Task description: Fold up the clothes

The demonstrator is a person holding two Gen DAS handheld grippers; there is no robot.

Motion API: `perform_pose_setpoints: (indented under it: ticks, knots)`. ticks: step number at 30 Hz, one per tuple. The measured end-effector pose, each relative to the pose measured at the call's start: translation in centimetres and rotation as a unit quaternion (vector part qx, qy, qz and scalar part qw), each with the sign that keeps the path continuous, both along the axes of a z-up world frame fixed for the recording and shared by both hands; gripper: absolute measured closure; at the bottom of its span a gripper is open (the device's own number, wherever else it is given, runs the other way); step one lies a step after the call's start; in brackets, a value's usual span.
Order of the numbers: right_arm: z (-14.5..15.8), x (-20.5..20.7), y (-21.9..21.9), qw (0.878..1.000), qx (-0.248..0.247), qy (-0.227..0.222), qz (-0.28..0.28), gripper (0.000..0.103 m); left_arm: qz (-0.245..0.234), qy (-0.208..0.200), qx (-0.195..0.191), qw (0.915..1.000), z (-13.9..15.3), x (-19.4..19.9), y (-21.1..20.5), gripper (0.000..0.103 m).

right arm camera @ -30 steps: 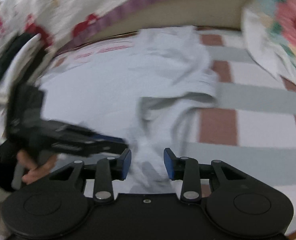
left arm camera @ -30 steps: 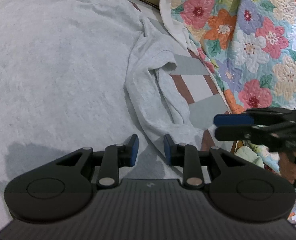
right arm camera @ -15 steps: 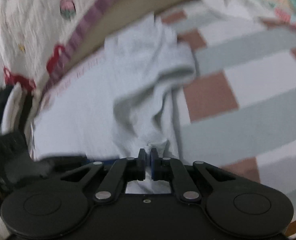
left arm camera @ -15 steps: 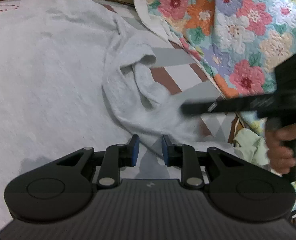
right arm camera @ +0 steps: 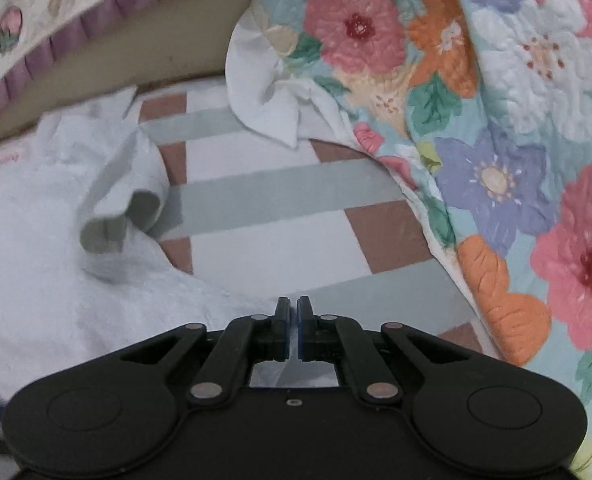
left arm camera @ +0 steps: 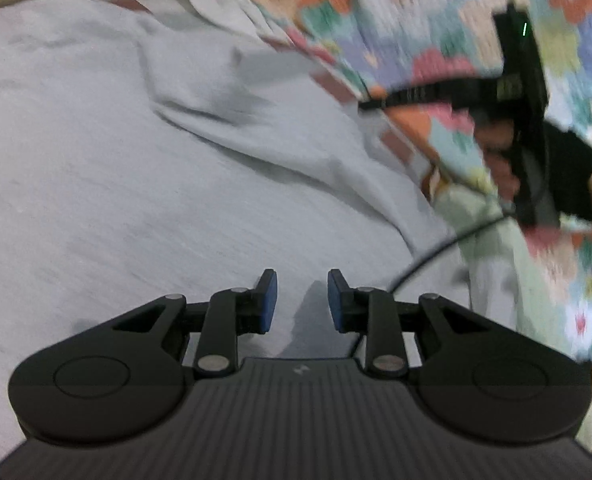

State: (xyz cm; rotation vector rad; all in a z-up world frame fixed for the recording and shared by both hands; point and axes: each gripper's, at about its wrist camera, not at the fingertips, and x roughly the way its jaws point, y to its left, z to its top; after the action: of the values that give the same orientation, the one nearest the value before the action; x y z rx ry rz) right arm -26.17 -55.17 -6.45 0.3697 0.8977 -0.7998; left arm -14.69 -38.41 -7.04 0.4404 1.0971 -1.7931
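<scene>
White fabric fills the left of both views: the garment (left arm camera: 144, 184) lies spread across the checked sheet (right arm camera: 280, 248), a pale, softly textured piece with a sleeve bunched and curled open at its right edge (right arm camera: 128, 216). Faint pink lettering shows near its top in the right wrist view, too small to read.

Over to the left gripper (left arm camera: 301, 300): blue-padded fingers (left arm camera: 267, 300) standing apart with a clear gap between them, nothing held, hovering over the flat body of the garment. This view is smeared with motion blur, so fine detail is lost.

Now the right gripper (right arm camera: 293, 330): fingers (right arm camera: 282, 328) pressed nearly together, and white cloth shows behind and beneath them, so they are pinching the garment's lower right edge, right where the cloth meets the sheet's grey and brown squares. In the left wrist view that same gripper (left arm camera: 366, 105) appears at the upper right, blurred, with the person's hand (left arm camera: 502, 168) wrapped on its handle and a black cable (left arm camera: 436, 252) trailing down.

Along the right sits the floral quilt (right arm camera: 496, 120), big pink, orange and purple blossoms, its white backing folded out onto the sheet. Top left, a frilled pillow edge (right arm camera: 56, 28) with purple trim.
</scene>
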Motion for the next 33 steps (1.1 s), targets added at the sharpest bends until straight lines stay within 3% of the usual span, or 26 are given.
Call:
perform_pose_setpoints:
  ticks: [2, 6, 8, 11, 13, 15, 17, 20, 21, 23, 26, 28, 31, 33]
  knots:
    - [1.0, -2.1, -0.2, 1.000, 0.003, -0.022, -0.016, 0.091, -0.016, -0.018, 0.006, 0.9997, 0.2, -1.2, 0.3, 0.073]
    - [3.1, -8.6, 1.4, 0.989, 0.081, -0.122, -0.013, 0.069, -0.021, -0.047, 0.022, 0.9984, 0.7, -2.3, 1.4, 0.072]
    - [3.9, -11.9, 4.3, 0.985, 0.094, -0.145, 0.021, 0.068, -0.009, -0.060, 0.031, 0.9977, 1.1, -2.1, 2.2, 0.072]
    - [3.4, -15.2, 9.1, 0.981, 0.102, -0.142, 0.078, 0.061, 0.011, -0.065, 0.044, 0.9969, 1.6, -1.4, 3.5, 0.071]
    - [2.3, -15.9, 11.5, 0.981, 0.104, -0.105, 0.124, 0.049, 0.023, -0.059, 0.053, 0.9966, 1.8, -1.1, 4.8, 0.071]
    - [1.3, -15.8, 12.7, 0.981, 0.095, -0.060, 0.157, 0.048, 0.034, -0.052, 0.060, 0.9962, 2.0, -1.0, 6.2, 0.071]
    - [0.7, -15.9, 12.6, 0.984, 0.083, -0.050, 0.151, 0.047, 0.040, -0.056, 0.062, 0.9957, 2.0, -1.3, 7.2, 0.070]
    - [-0.5, -16.2, 11.4, 0.984, 0.101, -0.086, 0.119, 0.047, 0.048, -0.066, 0.061, 0.9948, 2.1, -1.8, 8.4, 0.069]
    - [-1.2, -16.1, 11.0, 0.982, 0.116, -0.093, 0.115, 0.048, 0.051, -0.069, 0.058, 0.9946, 2.2, -1.9, 8.5, 0.069]
    - [-1.7, -15.7, 10.5, 0.974, 0.150, -0.128, 0.108, 0.098, 0.061, -0.077, 0.046, 0.9941, 2.4, -1.9, 9.1, 0.069]
    - [2.1, -14.4, 11.7, 0.973, 0.099, -0.131, 0.164, 0.100, 0.076, -0.088, 0.033, 0.9927, 2.6, -1.8, 10.1, 0.069]
    - [5.3, -13.9, 12.7, 0.967, 0.067, -0.134, 0.207, 0.100, 0.079, -0.093, 0.055, 0.9909, 2.3, -1.6, 10.5, 0.069]
    - [8.6, -16.0, 14.4, 0.947, 0.095, -0.145, 0.269, 0.100, 0.082, -0.121, 0.091, 0.9850, 2.1, -1.6, 10.7, 0.069]
    - [8.0, -17.1, 15.1, 0.944, 0.118, -0.136, 0.275, 0.100, 0.084, -0.131, 0.099, 0.9827, 2.3, -1.5, 10.8, 0.069]
